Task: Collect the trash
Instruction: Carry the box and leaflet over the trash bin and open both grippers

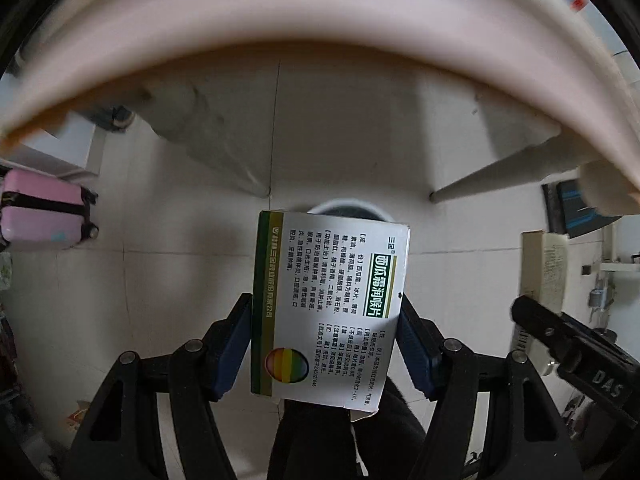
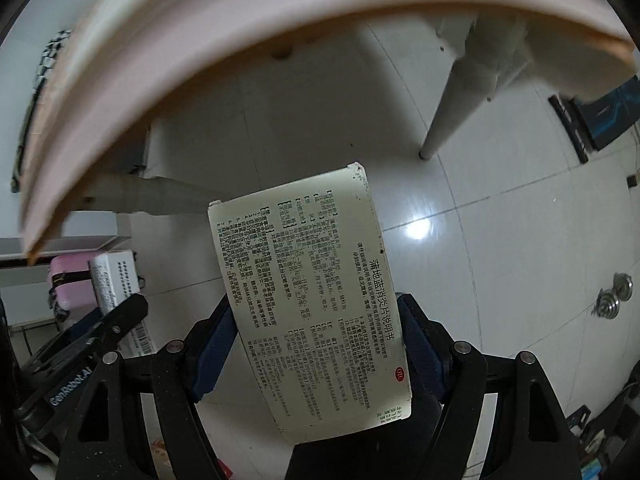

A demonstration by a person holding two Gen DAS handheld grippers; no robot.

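Note:
My left gripper (image 1: pixel 326 312) is shut on a silver and green medicine box (image 1: pixel 326 308), held upright above the tiled floor. Just beyond the box's top edge, a round white bin (image 1: pixel 348 208) with a dark inside stands on the floor, mostly hidden. My right gripper (image 2: pixel 316 312) is shut on a cream folded medicine leaflet (image 2: pixel 312 304) covered in small print. Each gripper shows in the other's view: the right one with its leaflet (image 1: pixel 548 272) at the right, the left one with its box (image 2: pixel 114 280) at the lower left.
A pale pink table edge (image 1: pixel 320 24) arches across the top of both views, with white table legs (image 1: pixel 500 172) below it. A pink suitcase (image 1: pixel 44 212) stands on the floor at left. A dark flat object (image 2: pixel 600 116) lies at right.

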